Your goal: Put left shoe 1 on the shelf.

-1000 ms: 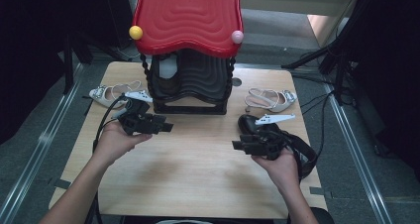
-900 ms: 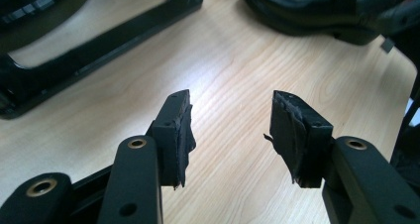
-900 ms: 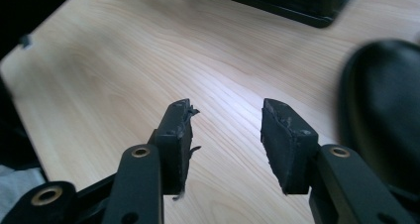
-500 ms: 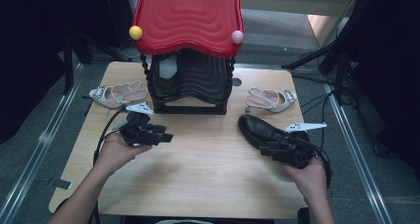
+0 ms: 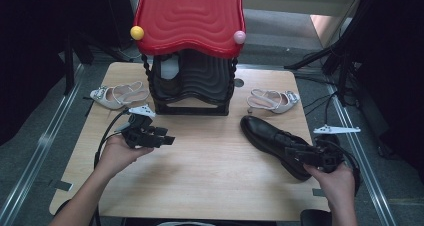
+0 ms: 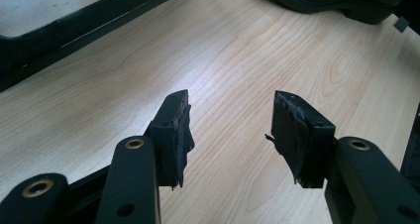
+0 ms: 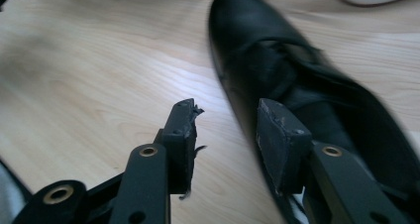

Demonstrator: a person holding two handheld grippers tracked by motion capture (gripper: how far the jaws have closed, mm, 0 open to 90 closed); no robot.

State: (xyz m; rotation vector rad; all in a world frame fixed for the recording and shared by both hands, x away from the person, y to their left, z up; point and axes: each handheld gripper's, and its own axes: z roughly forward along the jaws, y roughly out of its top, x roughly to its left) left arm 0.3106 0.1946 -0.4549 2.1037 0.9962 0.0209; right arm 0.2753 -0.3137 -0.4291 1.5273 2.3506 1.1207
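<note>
At about five o'clock on the pale wooden bench (image 5: 200,186), the right claw (image 7: 225,135) has just been narrowing its jaws yet stands open, astride the near rim of the glossy black leather shoe (image 5: 270,136) without pressing it. At nine o'clock the left claw (image 6: 230,130) gapes over bare wood. Farther off, at twelve, stands the red-topped black plastic shoe rack (image 5: 192,51), a pale strappy sandal (image 5: 272,101) at two o'clock.

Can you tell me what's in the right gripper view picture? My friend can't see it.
The right gripper has its two black jaws open over a wooden table, with a shiny black shoe lying just ahead, one jaw over the shoe's side.
</note>
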